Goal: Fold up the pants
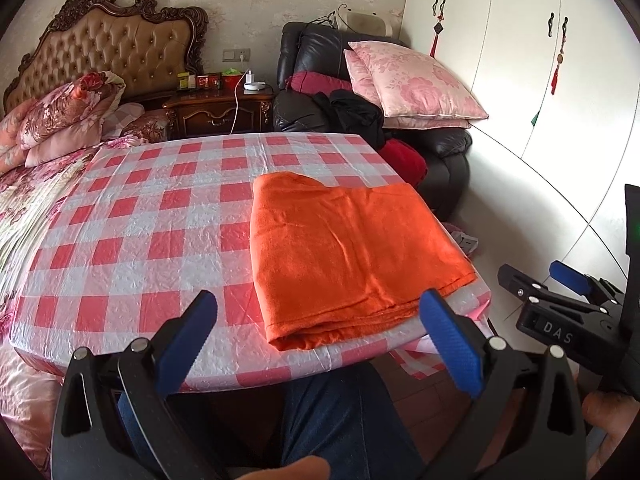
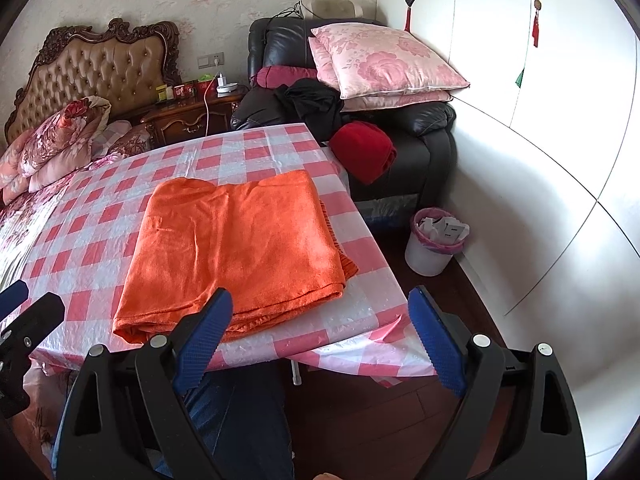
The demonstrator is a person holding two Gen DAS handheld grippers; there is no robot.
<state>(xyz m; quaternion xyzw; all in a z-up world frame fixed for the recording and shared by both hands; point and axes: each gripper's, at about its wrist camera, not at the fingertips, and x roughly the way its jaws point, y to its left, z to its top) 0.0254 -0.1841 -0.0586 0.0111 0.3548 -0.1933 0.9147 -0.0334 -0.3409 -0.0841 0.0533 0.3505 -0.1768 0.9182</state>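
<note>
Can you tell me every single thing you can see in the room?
pants: one, orange, folded on the table's near right part
table: one, pink-and-white checked cover, in the middle
headboard: one, tan with dark wood, back left
bedding: a floral pink heap, on the bed at left
nightstand: one, dark wood, small items on top
armchair: one, black, behind the table
pillows: two, pink, stacked on the armchair
red cloth: one, on the armchair seat
bin: one, white, pink liner, on the floor at right
wardrobe: white doors, right
legs: blue jeans, under the table edge
left gripper: black, blue pads, open
right gripper: same, open
</note>
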